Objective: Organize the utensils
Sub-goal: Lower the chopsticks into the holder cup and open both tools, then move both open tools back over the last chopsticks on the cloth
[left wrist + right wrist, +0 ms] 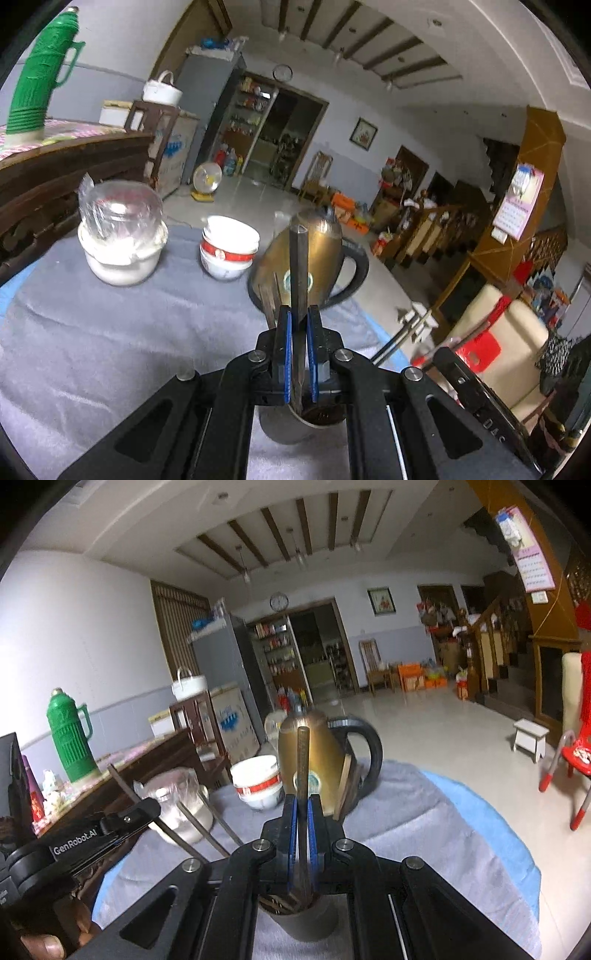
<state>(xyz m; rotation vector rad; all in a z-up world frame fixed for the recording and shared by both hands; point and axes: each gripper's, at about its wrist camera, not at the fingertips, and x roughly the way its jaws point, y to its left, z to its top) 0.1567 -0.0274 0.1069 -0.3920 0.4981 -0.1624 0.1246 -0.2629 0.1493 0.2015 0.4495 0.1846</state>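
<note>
Left gripper (pixel 299 325): jaws are being kept nearly together, the blue pads clamped on a dark chopstick (pixel 298 266) that stands upright between them.
Left chopstick, lower end: it is being held inside the mouth of a steel cup (pixel 284 424) directly under the gripper; other sticks (pixel 269 299) are leaning out of the cup beside it.
Right gripper (pixel 303 808): jaws are being kept narrow as well — the pads are pressed on a second upright chopstick (pixel 303 760).
Right chopstick, lower end: it is being held in a dark cup (pixel 303 923) below the gripper, among several more sticks (pixel 273 904).
Cup location: it is standing on the grey cloth (pixel 92 350) of the table, at the near edge.
Kettle (pixel 310 258): brass-coloured with a black handle, standing just behind the cup.
Bowls (pixel 229 251): white with a red band, stacked, left of the kettle.
Covered pot (pixel 122 236): white, wrapped in clear plastic — farther left on the cloth.
Thermos (pixel 40 74): green, standing on a wooden sideboard (pixel 66 166) well apart from the cup.
Hand (pixel 48 945): a thumb is being seen at the lower left of the right wrist view.
</note>
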